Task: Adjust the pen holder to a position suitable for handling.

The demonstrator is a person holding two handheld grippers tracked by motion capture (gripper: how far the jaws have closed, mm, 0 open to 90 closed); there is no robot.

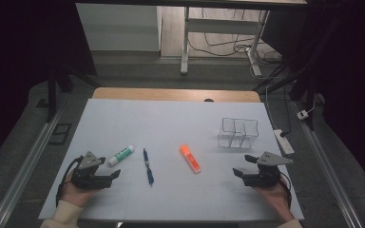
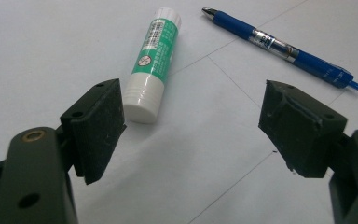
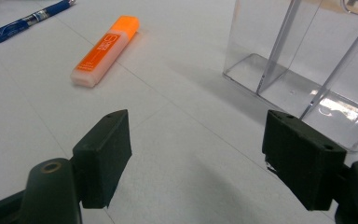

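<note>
Both tongs are spread wide and holding nothing. The left gripper sits low near the table's front edge, with the glue stick just beside its nearer jaw and the pen a bit further off. The right gripper is the same deal on the other side: the marker lies off to one side of its jaws and the clear holder stands close by on the other.

What I'd worry about: glue stick and pen are both round and lying flat, so if a jaw nudges them before closing, they'll probably just roll away. The pen is thin too, so a grab that comes in high could close over it and miss. The marker is flatter, so I'd guess it's the easy one.

The holder looks light and see-through, with narrow compartments. Bump its wall with a jaw or drop something in at an angle and it could slide or tip.
</note>
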